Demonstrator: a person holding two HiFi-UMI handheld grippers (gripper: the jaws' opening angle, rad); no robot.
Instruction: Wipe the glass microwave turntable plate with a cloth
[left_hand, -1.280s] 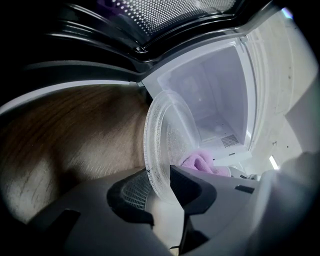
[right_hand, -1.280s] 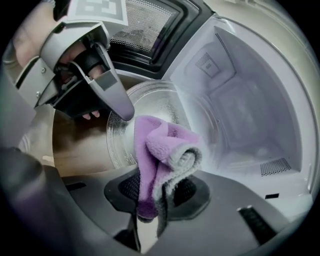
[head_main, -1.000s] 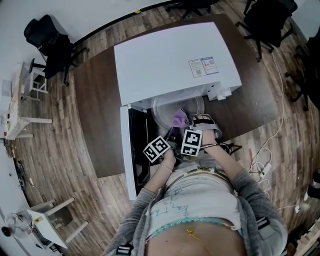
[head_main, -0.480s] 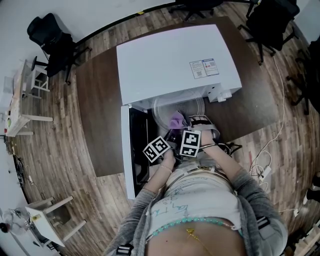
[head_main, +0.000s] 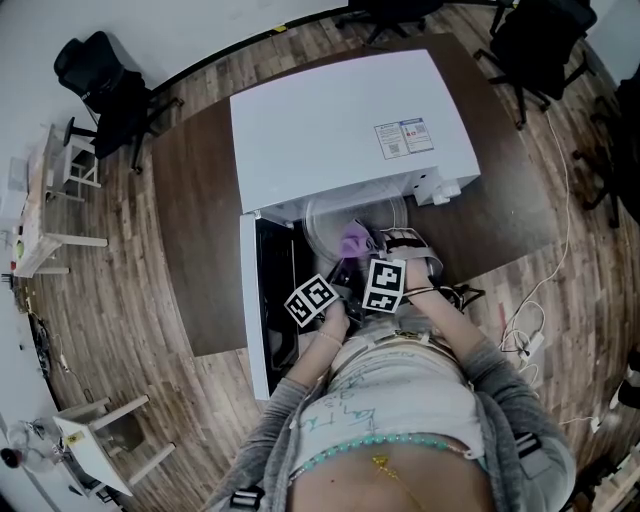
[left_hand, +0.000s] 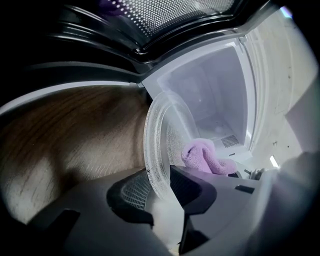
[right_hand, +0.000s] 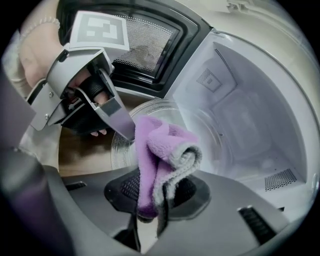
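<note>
The clear glass turntable plate (left_hand: 161, 145) is held by its rim in front of the open microwave; my left gripper (left_hand: 159, 186) is shut on that rim. From above the plate (head_main: 330, 218) shows as a pale disc at the oven mouth. My right gripper (right_hand: 156, 192) is shut on a folded purple cloth (right_hand: 160, 150), which rests on the plate (right_hand: 200, 125) near its middle. The cloth (head_main: 354, 239) also shows in the head view, just beyond the right gripper (head_main: 366, 250), with the left gripper (head_main: 338, 282) beside it. In the right gripper view the left gripper (right_hand: 122, 125) grips the plate's near edge.
The white microwave (head_main: 340, 125) stands on a dark wooden table (head_main: 190, 230), its door (head_main: 262, 300) swung open to the left. The oven cavity (right_hand: 250, 115) is white inside. Office chairs (head_main: 100, 85) stand on the wood floor around the table.
The purple cloth and my right gripper shifted slightly over the plate, toward the oven. The left gripper and plate stayed put.
</note>
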